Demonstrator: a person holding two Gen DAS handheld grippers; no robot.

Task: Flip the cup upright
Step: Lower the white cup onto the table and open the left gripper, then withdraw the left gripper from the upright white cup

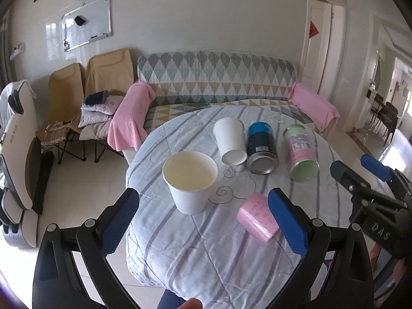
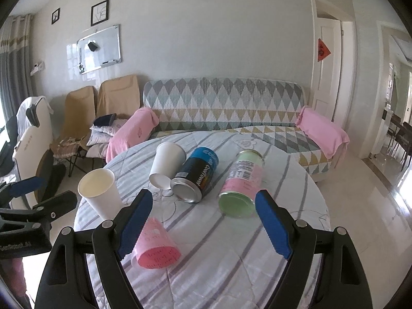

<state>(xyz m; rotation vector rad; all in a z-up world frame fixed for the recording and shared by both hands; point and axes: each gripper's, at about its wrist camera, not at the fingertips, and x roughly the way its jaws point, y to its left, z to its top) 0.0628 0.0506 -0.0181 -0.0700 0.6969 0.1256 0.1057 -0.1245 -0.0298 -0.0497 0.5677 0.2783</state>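
A white paper cup point(image 1: 190, 180) point(image 2: 101, 193) stands upright on the striped round table point(image 1: 206, 257). A second white cup point(image 1: 230, 140) point(image 2: 166, 164) lies on its side, base toward me. A pink cup point(image 1: 257, 216) point(image 2: 155, 244) lies on its side near the front. My left gripper point(image 1: 203, 226) is open and empty, hovering above the table's front with the upright cup ahead between its fingers. My right gripper point(image 2: 202, 226) is open and empty; the pink cup lies by its left finger point(image 2: 134, 224). It also shows in the left wrist view point(image 1: 360, 172).
A blue and black can point(image 1: 261, 149) point(image 2: 197, 177) and a green and pink can point(image 1: 301, 152) point(image 2: 240, 185) lie on their sides beside the fallen white cup. A patterned sofa point(image 1: 216, 82) stands behind the table. Folding chairs point(image 1: 77, 97) stand at left.
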